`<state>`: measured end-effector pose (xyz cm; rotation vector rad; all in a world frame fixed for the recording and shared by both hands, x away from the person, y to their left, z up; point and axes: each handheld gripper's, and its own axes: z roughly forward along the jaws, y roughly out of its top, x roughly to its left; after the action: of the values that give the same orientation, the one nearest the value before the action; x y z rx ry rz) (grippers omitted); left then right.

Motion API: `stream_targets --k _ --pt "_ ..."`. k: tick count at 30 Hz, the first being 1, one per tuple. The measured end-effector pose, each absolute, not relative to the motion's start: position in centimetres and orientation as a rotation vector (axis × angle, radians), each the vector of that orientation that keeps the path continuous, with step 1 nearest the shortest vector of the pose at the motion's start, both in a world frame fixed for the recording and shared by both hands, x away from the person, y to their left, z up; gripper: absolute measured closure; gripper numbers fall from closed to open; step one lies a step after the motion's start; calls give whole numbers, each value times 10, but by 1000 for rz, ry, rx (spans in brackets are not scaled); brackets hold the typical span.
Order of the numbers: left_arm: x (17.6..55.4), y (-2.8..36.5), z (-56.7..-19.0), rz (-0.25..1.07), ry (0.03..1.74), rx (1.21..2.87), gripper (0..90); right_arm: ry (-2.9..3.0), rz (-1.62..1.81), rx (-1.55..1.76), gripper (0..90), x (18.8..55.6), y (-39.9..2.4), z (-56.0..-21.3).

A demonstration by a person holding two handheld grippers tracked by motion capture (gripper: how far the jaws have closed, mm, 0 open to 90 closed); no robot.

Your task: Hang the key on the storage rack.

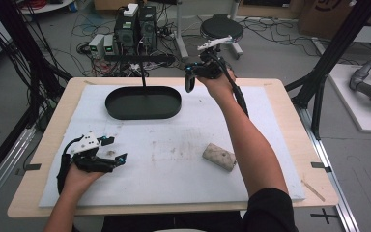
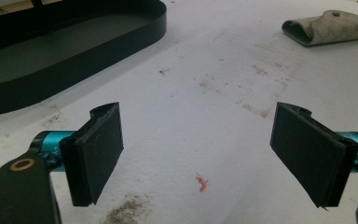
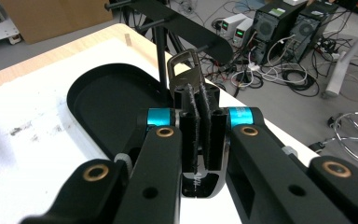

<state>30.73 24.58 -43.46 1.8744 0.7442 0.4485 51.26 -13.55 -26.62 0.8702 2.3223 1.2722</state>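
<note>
My right gripper point(image 1: 190, 79) point(image 3: 200, 95) is held up over the table's far edge, just right of the black oval tray point(image 1: 143, 102) point(image 3: 102, 100). Its jaws are shut on a thin black piece with a grey metal loop point(image 3: 182, 65) sticking out past the pads. A black post with a crossbar point(image 1: 144, 77) point(image 3: 161, 56) rises from the tray right in front of it. My left gripper point(image 1: 115, 150) point(image 2: 214, 158) rests low on the white mat at the near left, jaws wide open with nothing between them.
A rolled beige pouch point(image 1: 219, 156) point(image 2: 326, 27) lies on the white mat point(image 1: 174, 183) right of centre. A small orange scrap point(image 2: 201, 183) lies under the left jaws. Computers, cables and a stool crowd the floor beyond the table's far edge.
</note>
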Motion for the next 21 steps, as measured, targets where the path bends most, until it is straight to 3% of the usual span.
stream_targets --k 10,21 --pt "308 245 -436 447 745 1881 169 2360 1224 858 881 530 -102 -275" --pt "309 246 -436 446 745 1884 169 2335 1148 901 880 544 -98 -286"
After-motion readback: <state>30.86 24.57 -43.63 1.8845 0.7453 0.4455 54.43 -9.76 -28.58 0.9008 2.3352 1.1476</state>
